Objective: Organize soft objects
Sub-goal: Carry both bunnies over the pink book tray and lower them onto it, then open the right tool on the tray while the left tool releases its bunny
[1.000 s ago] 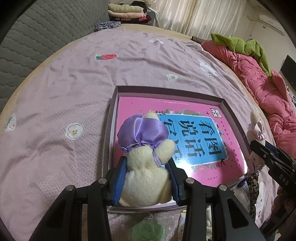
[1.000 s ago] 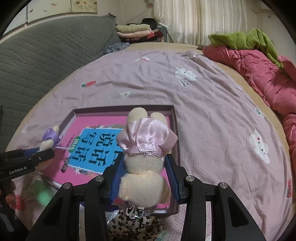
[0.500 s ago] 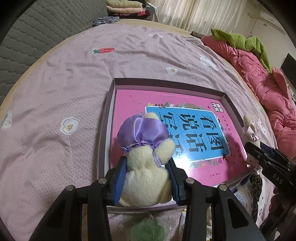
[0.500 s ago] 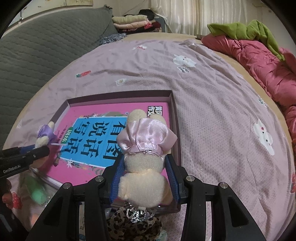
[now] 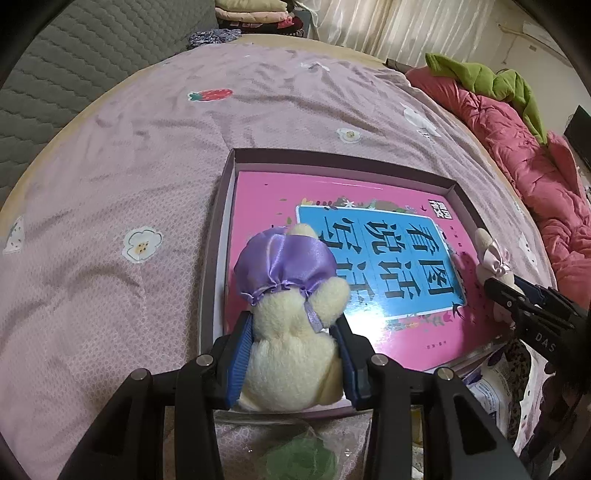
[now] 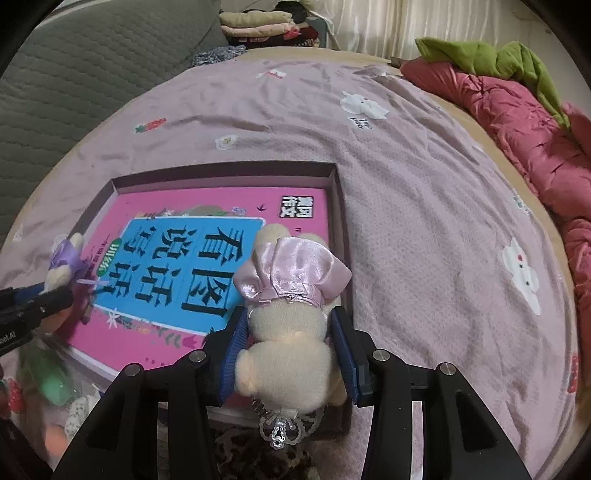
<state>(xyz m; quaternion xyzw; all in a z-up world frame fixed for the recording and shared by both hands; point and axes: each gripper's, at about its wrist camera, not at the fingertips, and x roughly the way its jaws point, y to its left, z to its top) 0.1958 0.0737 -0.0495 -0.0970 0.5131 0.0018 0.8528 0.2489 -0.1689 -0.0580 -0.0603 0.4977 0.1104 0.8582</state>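
Note:
My left gripper (image 5: 293, 325) is shut on a cream plush bunny in a purple satin bonnet (image 5: 284, 266), held over the near left corner of a shallow mauve box (image 5: 332, 157). A pink book with a blue label (image 5: 399, 251) fills the box. My right gripper (image 6: 288, 321) is shut on a cream plush bunny in a pink satin bonnet (image 6: 291, 269), over the box's near right corner (image 6: 338, 206). Each gripper shows at the edge of the other's view: the pink-bonnet bunny (image 5: 487, 251) at the right, the purple-bonnet bunny (image 6: 64, 258) at the left.
The box lies on a mauve bedsheet (image 5: 110, 184). A pink quilt (image 5: 517, 147) and a green cloth (image 5: 480, 74) lie along the right. Folded clothes (image 5: 255, 11) and a grey quilted headboard (image 5: 55, 55) are at the far side. A leopard-print item (image 6: 258, 461) and a bagged green object (image 5: 299, 458) lie near me.
My right gripper has sunk toward the box with the pink-bonnet bunny, and the book now looks closer. The left gripper has barely shifted. Both grips hold as before.

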